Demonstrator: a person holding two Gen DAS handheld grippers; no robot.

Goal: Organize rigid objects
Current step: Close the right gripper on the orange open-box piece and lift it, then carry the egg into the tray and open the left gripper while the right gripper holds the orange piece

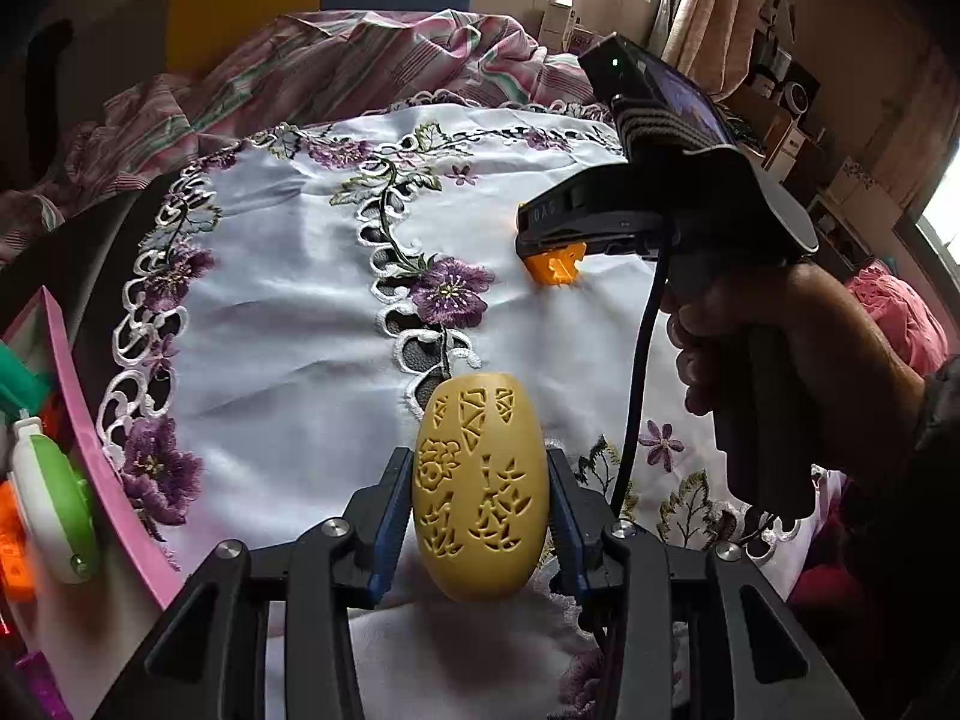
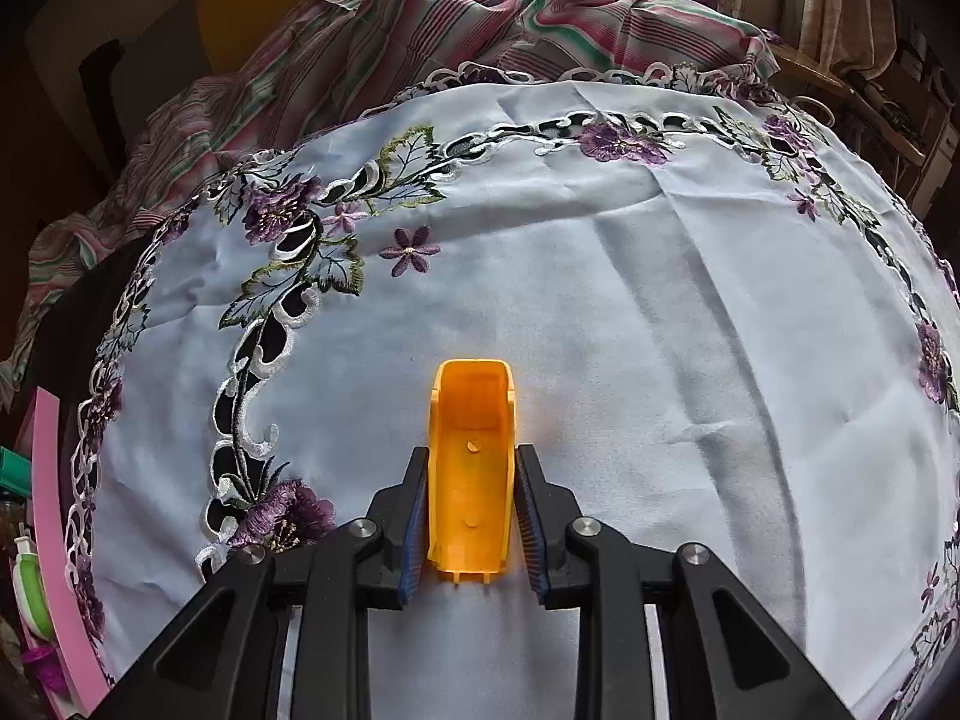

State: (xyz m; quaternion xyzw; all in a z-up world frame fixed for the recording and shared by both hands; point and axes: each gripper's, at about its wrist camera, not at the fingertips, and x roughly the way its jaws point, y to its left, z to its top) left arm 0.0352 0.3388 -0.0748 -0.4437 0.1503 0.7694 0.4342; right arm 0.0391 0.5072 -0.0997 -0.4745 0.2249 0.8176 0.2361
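At my far left stands the pink bin [image 1: 90,420], its wall just beside the embroidered cloth [image 1: 288,312] that covers the desk. Small items already lie inside it, among them a green-and-white piece [image 1: 57,510].

My left jaws [image 1: 480,498] are clamped on the yellow carved egg [image 1: 480,486]. The blue pads press its two flanks. Its long axis runs forward along my fingers, narrow end away from me. The egg appears held clear of the cloth. The bin lies to the left of these jaws, near them, so this hand is the nearer one to the bin.

My right jaws [image 2: 471,516] are clamped on the orange trough-shaped part [image 2: 471,462]. The pads bear on its two side walls. Its long axis also points forward, open face up, and it sits on or just above the cloth; I cannot tell which. The bin is well apart from this hand, across the cloth to the left.

Judgement: the coming move turns on leftward travel, with the left hand delivering first.
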